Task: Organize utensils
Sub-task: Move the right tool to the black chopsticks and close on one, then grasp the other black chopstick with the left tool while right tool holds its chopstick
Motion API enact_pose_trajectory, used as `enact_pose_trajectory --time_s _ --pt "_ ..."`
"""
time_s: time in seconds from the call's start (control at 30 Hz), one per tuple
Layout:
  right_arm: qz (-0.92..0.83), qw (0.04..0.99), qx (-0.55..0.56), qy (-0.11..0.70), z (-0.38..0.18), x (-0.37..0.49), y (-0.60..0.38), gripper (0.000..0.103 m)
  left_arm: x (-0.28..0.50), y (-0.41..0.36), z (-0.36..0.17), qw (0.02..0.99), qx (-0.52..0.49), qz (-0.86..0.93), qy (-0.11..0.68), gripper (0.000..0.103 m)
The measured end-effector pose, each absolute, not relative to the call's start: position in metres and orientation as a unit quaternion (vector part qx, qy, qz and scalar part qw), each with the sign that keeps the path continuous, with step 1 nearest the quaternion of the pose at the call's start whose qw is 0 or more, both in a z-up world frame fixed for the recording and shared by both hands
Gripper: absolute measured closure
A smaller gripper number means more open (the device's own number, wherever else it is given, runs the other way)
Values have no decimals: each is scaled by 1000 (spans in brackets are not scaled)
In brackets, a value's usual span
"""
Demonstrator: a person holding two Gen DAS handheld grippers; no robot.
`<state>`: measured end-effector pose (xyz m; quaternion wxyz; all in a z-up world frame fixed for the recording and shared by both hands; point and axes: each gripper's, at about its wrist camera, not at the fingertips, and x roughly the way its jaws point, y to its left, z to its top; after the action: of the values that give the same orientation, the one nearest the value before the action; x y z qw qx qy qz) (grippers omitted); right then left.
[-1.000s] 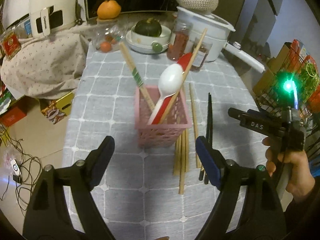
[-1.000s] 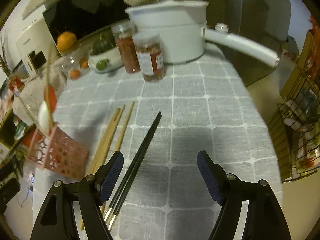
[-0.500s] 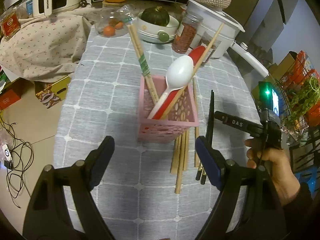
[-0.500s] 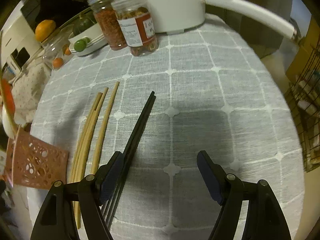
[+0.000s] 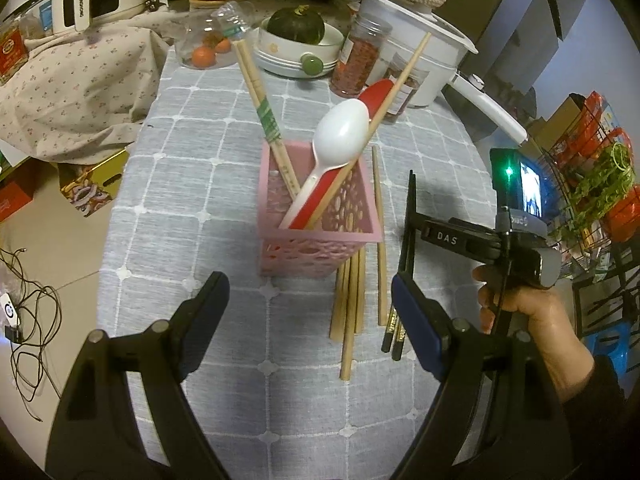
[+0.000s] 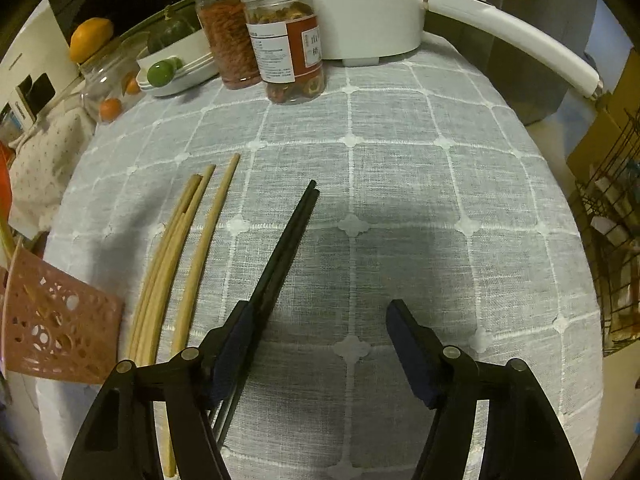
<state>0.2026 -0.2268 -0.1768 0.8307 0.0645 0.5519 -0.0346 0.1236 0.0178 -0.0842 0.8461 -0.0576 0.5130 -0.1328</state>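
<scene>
1. Right gripper [image 6: 320, 344]: jaws closing, nothing clamped; black chopsticks [image 6: 280, 264] lie against its left finger [image 6: 232, 344].
2. Judged best: centre the pair, then close.
3. Left gripper [image 5: 308, 304]: wide open, empty, basket [image 5: 320, 216] ahead.

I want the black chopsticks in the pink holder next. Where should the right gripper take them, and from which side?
Grip the black chopsticks near the middle of their length, coming from above with a finger on each side. They lie flat and together on the cloth, apart from the wooden chopsticks. The right gripper, jaws closing, probably needs to shift left: its left finger lies over them.
</scene>
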Motion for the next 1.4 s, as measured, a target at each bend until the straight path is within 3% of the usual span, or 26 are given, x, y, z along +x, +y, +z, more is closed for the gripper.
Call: enact_pose_trajectory --time_s 0.63,0.77,0.83,1.03,1.17,1.33,1.4 --pt "-41 813 20 581 -177 202 -211 47 123 17 -86 847 -47 -131 514 20" --pt "-34 814 3 580 -177 202 -204 61 122 16 -87 845 -41 -132 516 20" --pt "-29 813 -7 581 -175 203 -203 88 120 16 -86 845 -38 -134 516 20" --pt "-14 803 23 595 -171 200 -215 97 113 16 -78 849 -30 -139 509 20" --pt "-9 814 42 579 -151 189 -235 98 102 8 -67 855 -11 -153 495 20" --pt "-3 822 74 565 -129 171 -264 98 88 -12 -46 864 14 -182 469 28" --pt "-2 824 87 560 -122 163 -276 98 84 -26 -42 862 21 -193 467 41"
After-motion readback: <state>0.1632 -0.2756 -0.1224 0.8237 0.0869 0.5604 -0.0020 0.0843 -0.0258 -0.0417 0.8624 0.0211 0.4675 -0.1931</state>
